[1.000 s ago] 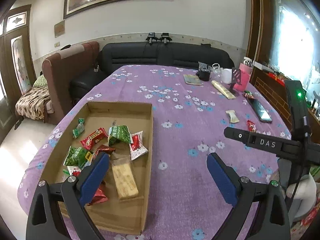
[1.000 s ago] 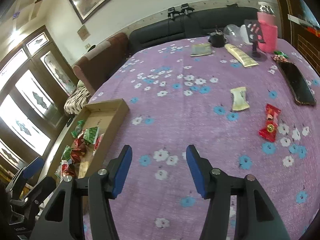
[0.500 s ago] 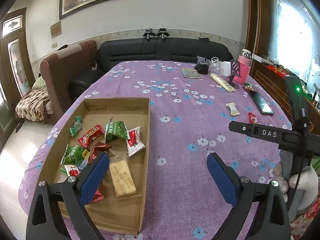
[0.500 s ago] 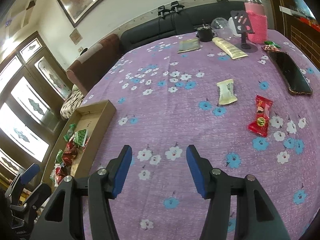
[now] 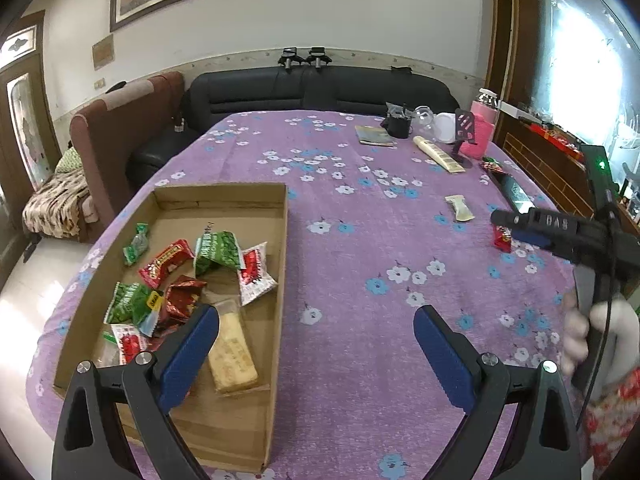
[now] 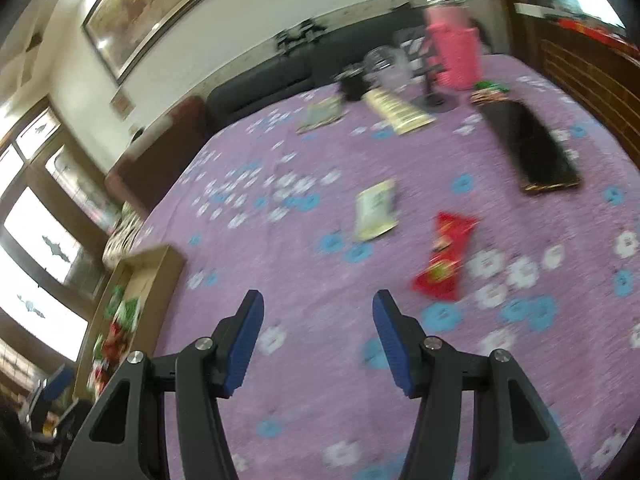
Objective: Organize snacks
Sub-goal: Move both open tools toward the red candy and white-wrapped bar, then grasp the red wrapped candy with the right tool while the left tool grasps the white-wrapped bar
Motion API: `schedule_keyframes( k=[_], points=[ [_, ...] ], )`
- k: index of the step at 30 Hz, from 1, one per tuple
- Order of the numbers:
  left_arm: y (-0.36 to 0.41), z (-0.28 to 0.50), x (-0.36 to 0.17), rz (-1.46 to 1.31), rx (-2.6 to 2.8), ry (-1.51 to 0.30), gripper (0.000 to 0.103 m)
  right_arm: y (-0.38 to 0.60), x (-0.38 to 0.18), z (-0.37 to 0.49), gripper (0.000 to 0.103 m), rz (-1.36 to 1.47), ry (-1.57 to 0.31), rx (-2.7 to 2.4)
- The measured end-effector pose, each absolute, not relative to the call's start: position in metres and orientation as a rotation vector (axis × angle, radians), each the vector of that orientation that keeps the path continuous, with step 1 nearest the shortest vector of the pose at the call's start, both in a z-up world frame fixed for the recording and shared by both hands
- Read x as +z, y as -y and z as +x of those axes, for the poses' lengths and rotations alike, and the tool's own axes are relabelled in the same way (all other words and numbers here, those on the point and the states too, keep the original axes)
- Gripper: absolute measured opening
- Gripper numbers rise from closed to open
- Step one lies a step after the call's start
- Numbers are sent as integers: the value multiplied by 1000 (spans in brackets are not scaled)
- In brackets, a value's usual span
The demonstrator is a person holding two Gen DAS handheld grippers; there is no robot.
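Observation:
A shallow cardboard box (image 5: pixel 280 264) lies on the purple flowered table at the left and holds several red and green snack packets (image 5: pixel 216 254) and a pale wafer bar (image 5: pixel 232 354). My left gripper (image 5: pixel 316 344) is open and empty above the box's right edge. Two snacks lie loose on the cloth: a red packet (image 6: pixel 444 256) and a pale green packet (image 6: pixel 376 210). My right gripper (image 6: pixel 318 336) is open and empty, a little short and left of the red packet. It also shows in the left wrist view (image 5: pixel 520 226), above the red packet (image 5: pixel 502 238). The box (image 6: pixel 140 268) is far left.
At the far end stand a pink bottle (image 6: pixel 454 54), a phone stand (image 6: pixel 428 80), a black cup (image 5: pixel 398 126), a booklet (image 5: pixel 374 136) and a long cream packet (image 6: pixel 398 112). A black phone (image 6: pixel 532 148) lies at the right edge. Sofas stand behind the table.
My right gripper has moved forward and right toward the two loose snacks, and its view is blurred by motion. My left gripper has drawn back and risen slightly, still open.

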State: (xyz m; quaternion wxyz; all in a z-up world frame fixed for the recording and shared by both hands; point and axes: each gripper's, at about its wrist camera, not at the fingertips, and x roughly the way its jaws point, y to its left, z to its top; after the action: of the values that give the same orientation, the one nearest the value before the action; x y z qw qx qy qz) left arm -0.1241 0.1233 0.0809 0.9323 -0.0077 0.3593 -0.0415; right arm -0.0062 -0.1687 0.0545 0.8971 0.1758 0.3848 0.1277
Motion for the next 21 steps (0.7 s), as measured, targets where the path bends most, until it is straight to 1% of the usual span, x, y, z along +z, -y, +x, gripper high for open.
schedule_keyframes(
  k=[4,9,18,19,20,21],
  points=[
    [-120,-124,79,-31,-117,-739,99,210,52,9,56,419,-760,147],
    [-116,-123,79,-44,-151,-743,99,238,39,33,56,475,-792,95],
    [-115,-114,71,-64,-164,-768,99,221,21,59,56,379,-857,51],
    [-115,-113,70,-69,-168,-772,99,218,19,60,53,361,-864,45],
    [-115,-112,70,-74,-172,-776,99,216,17,61,41,342,-869,41],
    [-114,-110,70,-82,-180,-783,99,213,17,61,32,320,-866,35]
  ],
)
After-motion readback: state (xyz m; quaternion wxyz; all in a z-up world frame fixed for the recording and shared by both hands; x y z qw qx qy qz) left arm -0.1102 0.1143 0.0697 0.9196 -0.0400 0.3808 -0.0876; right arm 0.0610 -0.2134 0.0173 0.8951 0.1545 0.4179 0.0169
